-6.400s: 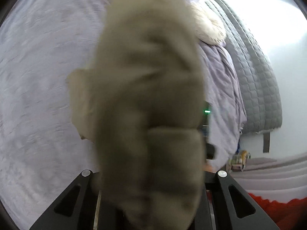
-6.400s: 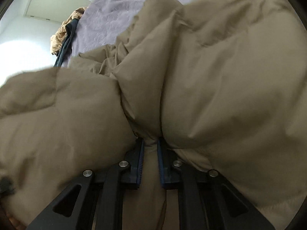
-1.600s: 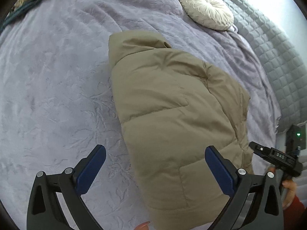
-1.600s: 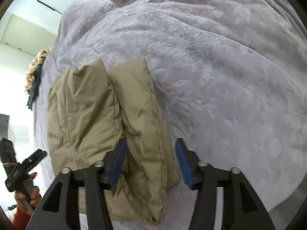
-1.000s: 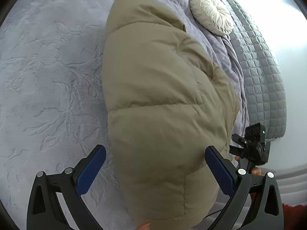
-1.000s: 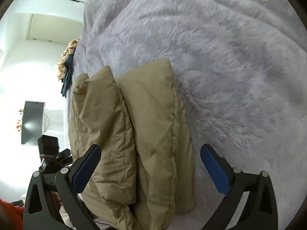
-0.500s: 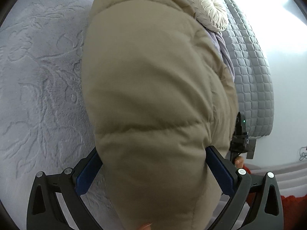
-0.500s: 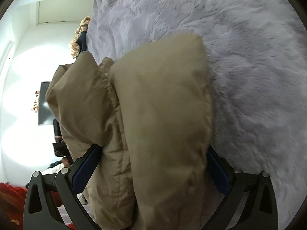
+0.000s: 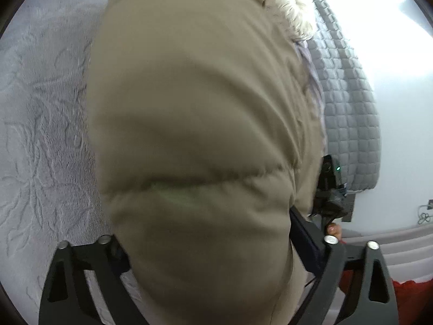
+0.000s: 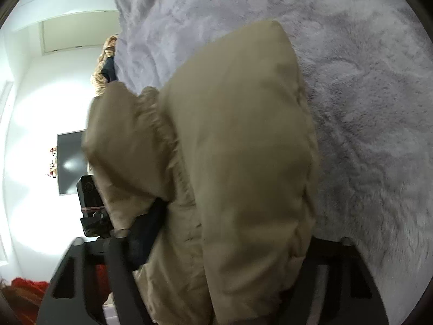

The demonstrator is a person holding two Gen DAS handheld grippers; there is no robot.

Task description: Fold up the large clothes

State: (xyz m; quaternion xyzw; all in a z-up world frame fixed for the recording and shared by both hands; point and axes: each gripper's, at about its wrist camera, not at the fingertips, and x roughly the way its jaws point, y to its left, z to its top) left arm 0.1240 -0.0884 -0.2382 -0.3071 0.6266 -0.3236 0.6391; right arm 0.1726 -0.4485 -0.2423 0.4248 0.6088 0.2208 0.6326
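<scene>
A folded khaki puffer jacket (image 9: 194, 124) lies on the lavender bed cover (image 9: 46, 135) and fills most of both views. My left gripper (image 9: 211, 243) straddles one end of it. Its jaws are closing, and the padding bulges out between and over the dark blue pads (image 9: 303, 233). From the opposite end my right gripper (image 10: 230, 230) straddles the jacket (image 10: 238, 149), its jaws closing too. Its left finger (image 10: 148, 227) digs into a fold; the jacket hides its right finger. The right gripper's body (image 9: 328, 189) shows past the jacket in the left wrist view.
A round cream cushion (image 9: 286, 8) and a grey quilted headboard (image 9: 349, 108) lie beyond the jacket. A pile of clothes (image 10: 107, 62) sits at the bed's far edge, with a dark screen (image 10: 71, 162) on the wall. A red sleeve (image 9: 406, 295) shows at the bottom right.
Both grippers came down and forward onto the jacket ends, from hovering wide open a second ago. Their jaws have narrowed, and the padding now bulges over the pads.
</scene>
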